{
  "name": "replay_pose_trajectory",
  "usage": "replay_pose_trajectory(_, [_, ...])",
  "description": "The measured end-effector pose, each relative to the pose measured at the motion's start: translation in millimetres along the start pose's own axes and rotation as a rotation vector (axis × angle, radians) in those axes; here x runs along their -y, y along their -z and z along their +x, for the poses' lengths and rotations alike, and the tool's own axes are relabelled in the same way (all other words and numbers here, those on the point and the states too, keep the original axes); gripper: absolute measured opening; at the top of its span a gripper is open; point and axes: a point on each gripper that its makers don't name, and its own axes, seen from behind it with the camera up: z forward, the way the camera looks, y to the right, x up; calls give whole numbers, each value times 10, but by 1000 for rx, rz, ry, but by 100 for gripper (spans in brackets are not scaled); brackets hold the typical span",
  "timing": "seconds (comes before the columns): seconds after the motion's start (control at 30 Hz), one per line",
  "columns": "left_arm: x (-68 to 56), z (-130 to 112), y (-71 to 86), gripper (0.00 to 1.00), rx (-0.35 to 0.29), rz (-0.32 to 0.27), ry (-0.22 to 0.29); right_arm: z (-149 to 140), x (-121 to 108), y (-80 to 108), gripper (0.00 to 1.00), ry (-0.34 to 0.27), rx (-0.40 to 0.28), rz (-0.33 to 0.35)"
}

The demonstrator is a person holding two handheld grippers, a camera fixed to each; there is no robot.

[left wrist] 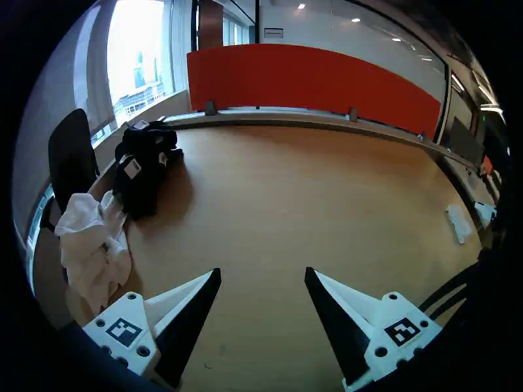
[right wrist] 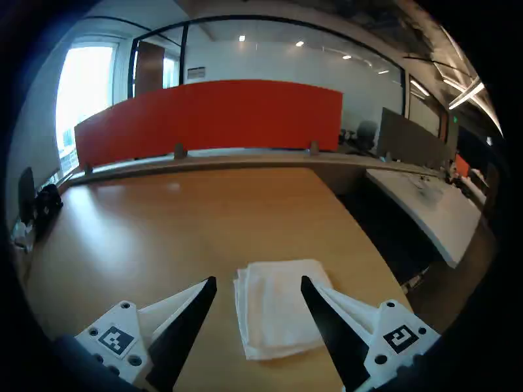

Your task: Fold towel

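- The left tool (left wrist: 261, 270) has its two fingers spread wide with nothing between them, only bare bench (left wrist: 294, 196) in the gap.
- The right tool (right wrist: 257, 279) is also spread wide and grips nothing.
- The towel (right wrist: 274, 307) lies folded into a neat white rectangle on the bench, in the gap between the right tool's fingers and nearer the right one. That finger covers its right edge, so whether they touch cannot be told.
- The bodies of both tools are cut off at the near edge of their views.
- In the left gripper view, a heap of white cloth (left wrist: 91, 242) sits at the bench's left edge, its near part hidden behind the left finger.
- Just beyond the heap and touching it lies a black bag (left wrist: 140, 170) with pale tags too small to make out.
- Left of the bag stands a black chair (left wrist: 68, 157), partly cut off.
- At the far right of that view lies a small pale object (left wrist: 459, 223), too small to identify.
- The bench is smooth, light brown wood with a soft sheen.
- A red partition (right wrist: 209, 114) runs along its far edge.
- A bright window (right wrist: 82, 85) is on the left, and a white desk (right wrist: 431, 209) stands to the right across a dark gap.
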Motion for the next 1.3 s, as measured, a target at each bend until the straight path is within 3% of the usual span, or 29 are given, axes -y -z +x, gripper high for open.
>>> replay_pose_trajectory(0.2, [38,104,-14,95,-34,0,17,140,19,22,100,-40,-60,-8])
replay_pose_trajectory(0.5, [61,271,-38,95,-81,-7,18,456,60,62,100,-17,-161,-22])
replay_pose_trajectory(0.8, [92,463,-64,95,-141,-12,48,832,54,153,100,-46,-271,-61])
replay_pose_trajectory(1.0, [107,624,-78,95,-185,-21,55,1001,195,210,100,-24,-302,-42])
replay_pose_trajectory(1.3, [117,1011,-26,95,-307,-56,77,1120,488,210,100,18,-317,-12])
